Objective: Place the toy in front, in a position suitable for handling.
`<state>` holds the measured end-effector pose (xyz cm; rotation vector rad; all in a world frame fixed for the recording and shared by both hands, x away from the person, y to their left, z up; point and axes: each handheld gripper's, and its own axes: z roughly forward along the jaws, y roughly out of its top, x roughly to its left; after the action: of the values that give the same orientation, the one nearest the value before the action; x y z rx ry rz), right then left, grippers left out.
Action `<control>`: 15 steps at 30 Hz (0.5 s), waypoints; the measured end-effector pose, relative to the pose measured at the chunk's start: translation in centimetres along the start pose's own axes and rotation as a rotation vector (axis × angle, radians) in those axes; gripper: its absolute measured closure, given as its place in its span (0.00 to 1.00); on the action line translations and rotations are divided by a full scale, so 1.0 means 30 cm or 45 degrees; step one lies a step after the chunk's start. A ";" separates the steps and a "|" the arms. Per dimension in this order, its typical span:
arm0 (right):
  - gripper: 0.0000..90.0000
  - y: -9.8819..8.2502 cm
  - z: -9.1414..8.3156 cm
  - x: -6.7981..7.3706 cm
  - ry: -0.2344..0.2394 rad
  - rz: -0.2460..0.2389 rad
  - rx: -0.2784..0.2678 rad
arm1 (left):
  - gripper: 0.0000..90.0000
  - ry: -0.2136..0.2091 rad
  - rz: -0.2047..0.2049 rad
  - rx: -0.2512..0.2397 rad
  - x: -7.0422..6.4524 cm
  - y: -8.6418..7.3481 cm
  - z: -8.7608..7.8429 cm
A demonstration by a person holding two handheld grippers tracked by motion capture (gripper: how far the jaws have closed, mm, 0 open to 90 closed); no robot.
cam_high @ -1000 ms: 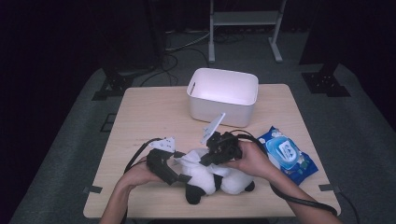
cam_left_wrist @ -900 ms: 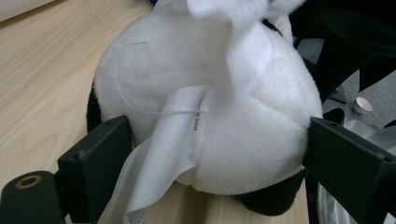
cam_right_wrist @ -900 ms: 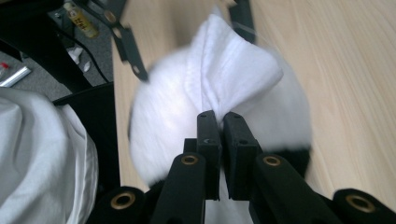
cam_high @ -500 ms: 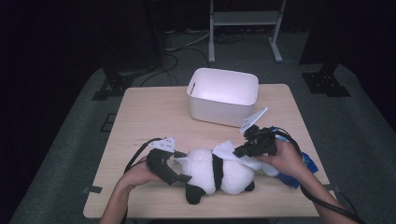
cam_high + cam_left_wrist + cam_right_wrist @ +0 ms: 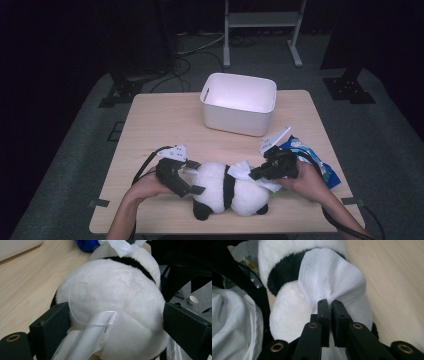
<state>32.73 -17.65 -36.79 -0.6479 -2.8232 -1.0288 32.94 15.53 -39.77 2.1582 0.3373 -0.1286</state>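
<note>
A black-and-white panda plush (image 5: 225, 192) lies on its side near the table's front edge. My left gripper (image 5: 189, 181) clamps the toy's white rounded end from the left. In the left gripper view its jaws press on both sides of the plush (image 5: 112, 290), just above a sewn label (image 5: 103, 323). My right gripper (image 5: 254, 175) comes in from the right, shut on a bunched white wipe (image 5: 243, 168). In the right gripper view the wipe (image 5: 329, 275) drapes from the closed right gripper (image 5: 329, 305) over the plush (image 5: 287, 315) at its black band.
A white plastic bin (image 5: 240, 102) stands at the back middle of the wooden table (image 5: 160, 125). A blue wipe pack (image 5: 314, 159) lies at the right edge, partly behind my right hand. Cables trail off the front edge.
My right gripper has slid to the right and a little down along the plush, with the wipe in it. The left gripper has stayed clamped in place.
</note>
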 end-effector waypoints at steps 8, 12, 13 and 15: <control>0.95 0.011 0.007 -0.001 0.041 0.024 -0.024 | 0.14 0.003 0.009 0.028 -0.008 -0.003 0.020; 0.95 0.054 0.033 -0.006 0.051 0.006 -0.028 | 0.15 0.000 0.015 0.029 -0.007 -0.004 0.019; 0.95 0.088 0.056 -0.007 0.063 -0.007 -0.026 | 0.15 -0.003 0.025 0.034 -0.009 -0.003 0.018; 0.95 0.123 0.082 -0.007 0.074 -0.025 -0.023 | 0.15 -0.001 0.038 0.040 -0.015 0.000 0.018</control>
<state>34.64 -13.66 -36.52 -0.5834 -2.7785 -1.0596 32.51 15.01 -39.97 2.1932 0.3040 -0.1184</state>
